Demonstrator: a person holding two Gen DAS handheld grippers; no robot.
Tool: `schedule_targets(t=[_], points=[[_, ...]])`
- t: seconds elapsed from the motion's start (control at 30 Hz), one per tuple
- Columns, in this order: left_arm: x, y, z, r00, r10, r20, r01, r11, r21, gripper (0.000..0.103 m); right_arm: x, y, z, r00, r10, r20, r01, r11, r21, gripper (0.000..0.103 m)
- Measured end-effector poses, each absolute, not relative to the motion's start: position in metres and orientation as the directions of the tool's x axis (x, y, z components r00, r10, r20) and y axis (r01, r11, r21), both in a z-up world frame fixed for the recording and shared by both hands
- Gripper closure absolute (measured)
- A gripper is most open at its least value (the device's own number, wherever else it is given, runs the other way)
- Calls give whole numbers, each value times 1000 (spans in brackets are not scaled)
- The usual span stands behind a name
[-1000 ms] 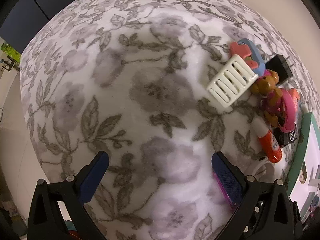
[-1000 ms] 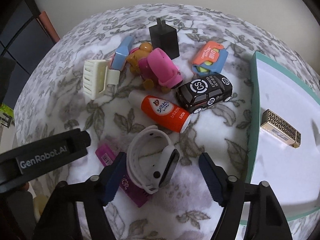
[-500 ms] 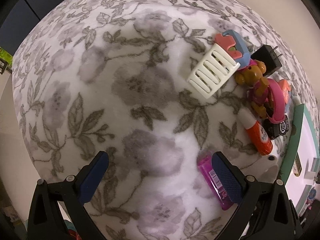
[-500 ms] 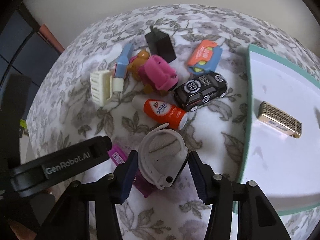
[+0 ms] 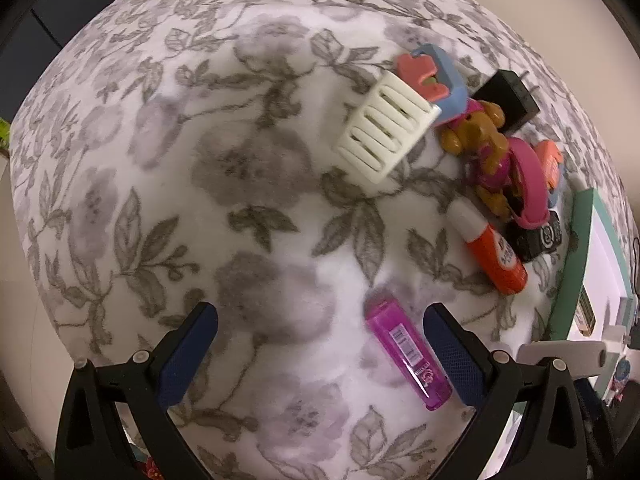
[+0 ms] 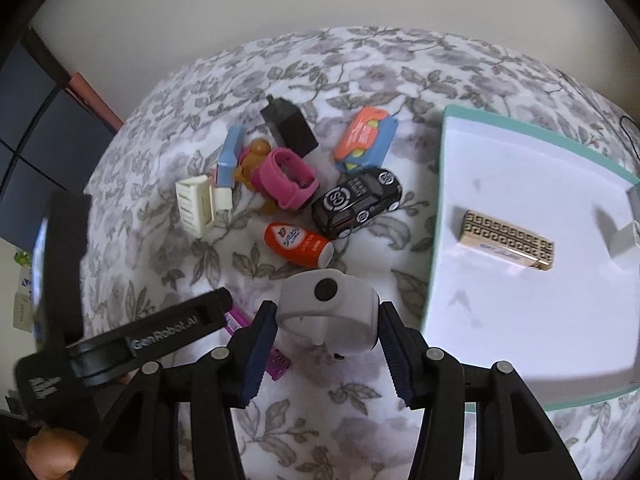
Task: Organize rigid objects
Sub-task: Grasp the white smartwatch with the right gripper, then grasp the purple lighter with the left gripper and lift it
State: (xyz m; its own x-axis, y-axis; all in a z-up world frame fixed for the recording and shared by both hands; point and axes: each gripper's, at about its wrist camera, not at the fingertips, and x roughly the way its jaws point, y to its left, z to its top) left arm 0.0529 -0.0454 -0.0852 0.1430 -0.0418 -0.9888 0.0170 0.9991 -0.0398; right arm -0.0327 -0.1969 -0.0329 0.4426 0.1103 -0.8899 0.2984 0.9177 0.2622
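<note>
the right claw (image 6: pixel 327 322) grips a white watch (image 6: pixel 330 309), lifted above the floral cloth (image 5: pixel 168 168) of the bench, left of the teal-rimmed tray (image 6: pixel 437 216) holding a gold lighter (image 6: pixel 508 239). the left claw (image 5: pixel 320 350) hangs open over the cloth, a purple lighter (image 5: pixel 408 354) by its right finger. a plain pale wall (image 6: pixel 280 4) stands far behind.

A white fleece cloth (image 5: pixel 248 184) printed with grey flowers and leaves covers the table from the near edge to the far edge. Beyond it stands a plain beige wall (image 6: pixel 320 0). At the far left are dark blue panels (image 6: pixel 36 152), with a reddish-brown strip (image 6: pixel 96 100) just beside them. A thin black cable (image 6: pixel 630 132) lies at the far right.
</note>
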Motion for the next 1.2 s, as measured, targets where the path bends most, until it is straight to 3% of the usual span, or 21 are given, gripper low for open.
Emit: schedule_targets(t=[0.23, 0.47, 0.63, 0.77, 1.2], points=[[47, -74, -84, 138, -44, -989, 114, 993, -28, 1, -43, -214, -19, 471, 101, -876, 319, 907, 276, 49], [34, -115, -70, 158, -56, -986, 352, 936, 4, 1, -51, -232, -12, 494, 107, -863, 352, 883, 311, 49], [24, -139, -73, 112, -105, -988, 469, 882, -40, 1, -54, -242, -13, 495, 117, -861, 377, 864, 334, 49], [13, -153, -83, 111, -65, -992, 567, 824, 10, 1, -56, -245, -12, 494, 129, -860, 381, 857, 348, 49], [7, -169, -94, 178, -65, -982, 683, 727, 76, 1, -64, -251, -6, 497, 147, -855, 389, 843, 371, 49]])
